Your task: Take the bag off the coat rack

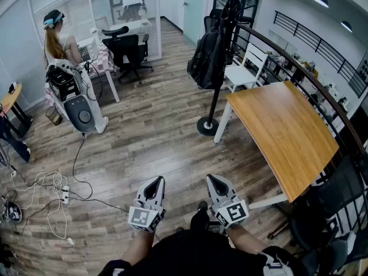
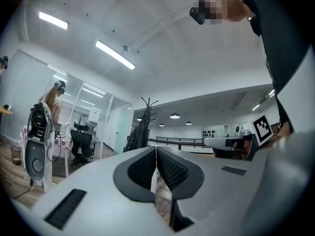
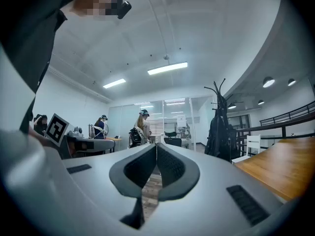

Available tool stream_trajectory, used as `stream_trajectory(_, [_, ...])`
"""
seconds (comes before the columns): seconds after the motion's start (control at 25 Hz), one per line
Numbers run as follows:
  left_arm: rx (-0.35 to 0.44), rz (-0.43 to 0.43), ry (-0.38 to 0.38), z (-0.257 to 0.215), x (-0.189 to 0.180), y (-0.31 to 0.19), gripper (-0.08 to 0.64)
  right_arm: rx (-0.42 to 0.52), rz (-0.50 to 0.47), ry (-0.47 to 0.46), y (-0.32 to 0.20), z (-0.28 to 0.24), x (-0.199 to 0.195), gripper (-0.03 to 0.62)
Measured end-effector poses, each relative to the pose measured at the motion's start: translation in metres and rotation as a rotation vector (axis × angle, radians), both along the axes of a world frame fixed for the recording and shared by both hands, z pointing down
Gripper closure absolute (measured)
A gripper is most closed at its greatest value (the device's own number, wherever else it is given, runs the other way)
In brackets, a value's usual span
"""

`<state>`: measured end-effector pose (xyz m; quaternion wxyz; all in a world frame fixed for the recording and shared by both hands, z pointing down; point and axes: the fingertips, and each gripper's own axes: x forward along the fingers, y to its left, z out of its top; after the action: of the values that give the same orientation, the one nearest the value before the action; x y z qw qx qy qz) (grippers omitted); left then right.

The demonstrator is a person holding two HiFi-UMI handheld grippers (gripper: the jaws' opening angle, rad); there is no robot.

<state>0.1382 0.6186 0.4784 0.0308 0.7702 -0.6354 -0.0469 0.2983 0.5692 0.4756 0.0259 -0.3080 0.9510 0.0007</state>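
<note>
The left gripper point(image 1: 154, 181) and the right gripper point(image 1: 214, 180) sit side by side close in front of the person holding them. Both are level and point forward over the wooden floor point(image 1: 149, 137). Each gripper has its jaws pressed together, with nothing between them. White cables point(image 1: 49, 191) lie looped on the floor off to the left.

To the right stands a wooden table point(image 1: 287, 131) on white legs. Just past its far left corner is the coat rack point(image 1: 215, 99), a black pole on a round base. The black bag point(image 1: 206, 56) hangs from the rack's upper hooks against the left side of the pole, well apart from both grippers. A white chair point(image 1: 247, 68) stands just behind the rack.

Farther back on the left, a black office chair point(image 1: 127, 50) stands by a glass partition. Near it, a person point(image 1: 57, 39) has their back turned.
</note>
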Motion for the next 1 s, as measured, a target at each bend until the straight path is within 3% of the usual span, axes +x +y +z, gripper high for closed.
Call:
stream_trajectory(0.28, [0.018, 0.050, -0.036, 0.007, 0.007, -0.001, 0.545, -0.021, -0.016, 0.013, 0.004, 0.010, -0.003, 0.560])
stream_trajectory(0.56, [0.003, 0.074, -0.018, 0.008, 0.012, -0.001, 0.545, -0.021, -0.042, -0.045, 0.003, 0.003, -0.002, 0.558])
stream_trajectory(1.0, [-0.016, 0.087, -0.003, 0.013, 0.005, -0.022, 0.545, -0.061, -0.015, -0.036, -0.020, 0.015, 0.011, 0.558])
